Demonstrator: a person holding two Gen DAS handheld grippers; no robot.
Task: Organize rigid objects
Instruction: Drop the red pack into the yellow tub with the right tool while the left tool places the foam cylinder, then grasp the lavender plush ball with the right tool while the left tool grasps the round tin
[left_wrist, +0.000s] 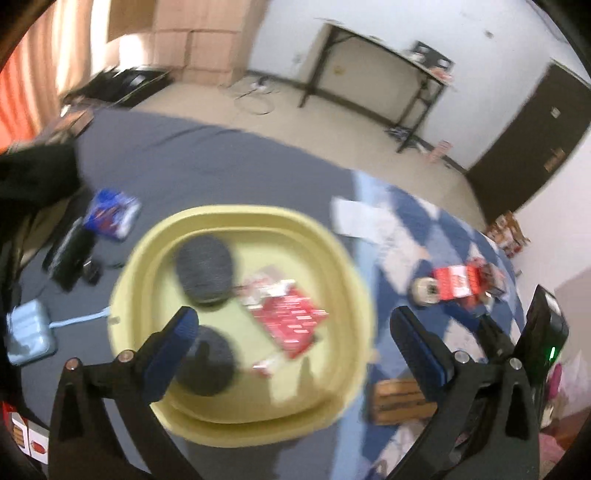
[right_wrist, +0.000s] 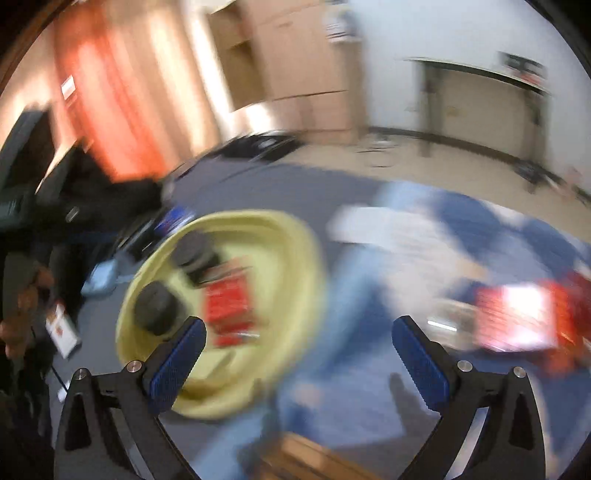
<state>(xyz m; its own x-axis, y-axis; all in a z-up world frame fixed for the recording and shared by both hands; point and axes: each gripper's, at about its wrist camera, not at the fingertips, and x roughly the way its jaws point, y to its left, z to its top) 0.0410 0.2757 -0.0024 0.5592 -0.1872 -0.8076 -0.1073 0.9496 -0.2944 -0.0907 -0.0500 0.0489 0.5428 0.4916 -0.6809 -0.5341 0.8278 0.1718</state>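
Red flat packets (left_wrist: 291, 317) lie inside the pale yellow plastic basin (left_wrist: 332, 251), beside two dark grey round discs (left_wrist: 205, 267), and the basin stands on a grey and blue checked cloth (left_wrist: 221, 155). Outside it, on the blue part, lies a red-labelled item (left_wrist: 458, 284). Left gripper (left_wrist: 291, 332) hangs over the basin, jaws spread, nothing between. Right gripper (right_wrist: 295, 336) also is wide apart; its view is much blurred.

The left gripper (left_wrist: 291, 328) hangs above the yellow basin (left_wrist: 332, 243), jaws spread wide with nothing between them. The right gripper (right_wrist: 299, 338) hovers at the basin's right side, jaws equally wide and empty. A bare hand (right_wrist: 18, 314) shows left of the basin.
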